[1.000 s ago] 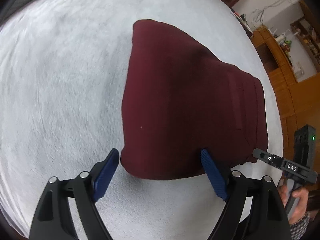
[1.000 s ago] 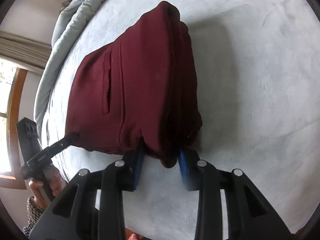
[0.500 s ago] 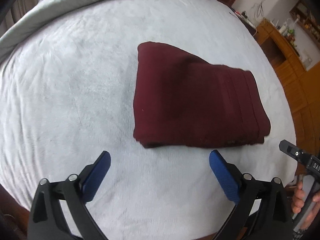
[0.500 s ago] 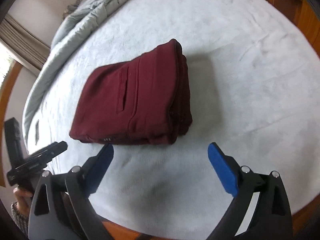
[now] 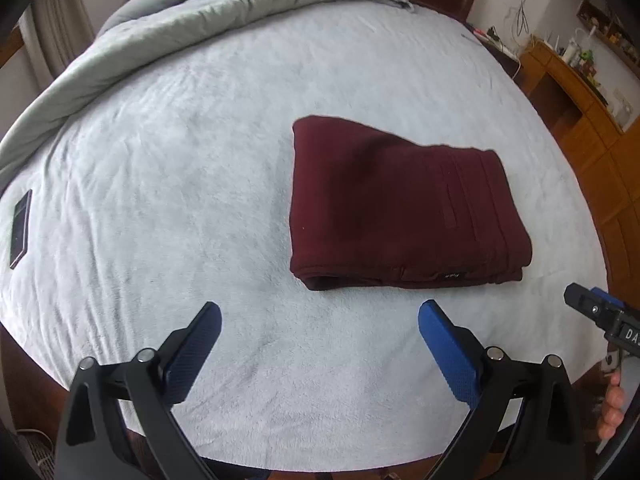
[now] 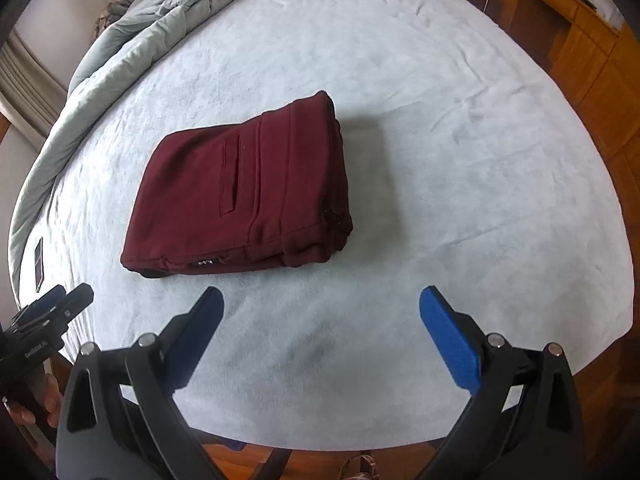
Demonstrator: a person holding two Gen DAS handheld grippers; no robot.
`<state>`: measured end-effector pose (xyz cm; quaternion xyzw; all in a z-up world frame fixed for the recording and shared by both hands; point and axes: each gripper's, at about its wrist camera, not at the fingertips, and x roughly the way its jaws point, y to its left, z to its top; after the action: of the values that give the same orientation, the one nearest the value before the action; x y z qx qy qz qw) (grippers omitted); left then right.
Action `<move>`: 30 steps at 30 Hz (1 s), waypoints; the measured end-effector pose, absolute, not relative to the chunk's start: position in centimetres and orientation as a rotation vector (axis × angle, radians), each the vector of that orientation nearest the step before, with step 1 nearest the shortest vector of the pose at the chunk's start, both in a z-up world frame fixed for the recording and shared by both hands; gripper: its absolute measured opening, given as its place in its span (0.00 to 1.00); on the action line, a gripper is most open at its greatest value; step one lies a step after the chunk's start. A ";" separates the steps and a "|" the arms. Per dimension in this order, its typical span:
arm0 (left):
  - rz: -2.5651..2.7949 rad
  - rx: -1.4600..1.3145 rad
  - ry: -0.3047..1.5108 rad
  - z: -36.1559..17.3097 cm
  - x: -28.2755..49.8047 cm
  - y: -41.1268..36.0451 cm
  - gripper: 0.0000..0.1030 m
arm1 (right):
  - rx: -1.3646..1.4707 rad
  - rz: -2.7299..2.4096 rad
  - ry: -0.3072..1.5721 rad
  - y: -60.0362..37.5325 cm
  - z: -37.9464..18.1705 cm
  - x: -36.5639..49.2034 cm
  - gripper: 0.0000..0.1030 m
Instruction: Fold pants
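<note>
Now both are clear: left gripper and right gripper have let go, backed off, jaws spread, leaving the dark maroon folded pants stacked on the pale fleece bedcover — fold looks finished.

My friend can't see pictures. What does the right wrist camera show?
Dark red pants lie folded in a neat stack on a pale blue bed. The right tongs hang open in front, touching nothing.
</note>
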<state>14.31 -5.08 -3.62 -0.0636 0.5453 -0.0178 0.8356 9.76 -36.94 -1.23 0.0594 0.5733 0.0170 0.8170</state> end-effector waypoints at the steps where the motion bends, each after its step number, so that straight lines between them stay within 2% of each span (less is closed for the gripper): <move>1: -0.033 -0.134 1.150 -3.4 14.2 -5.1 0.96 | 0.131 0.030 1.221 -36.9 -1.1 9.6 0.95; 18: -0.013 -0.077 1.071 1.1 12.0 -6.3 0.96 | 0.129 0.004 1.211 -35.0 1.2 8.1 0.95; 30: 0.012 -0.048 1.092 0.9 12.1 -6.3 0.96 | 0.115 0.022 1.230 -34.1 1.8 7.9 0.95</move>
<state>12.11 -6.34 0.94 -0.0227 0.5192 0.0055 0.8543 7.85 -34.13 1.77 0.0541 0.5766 0.0101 0.8152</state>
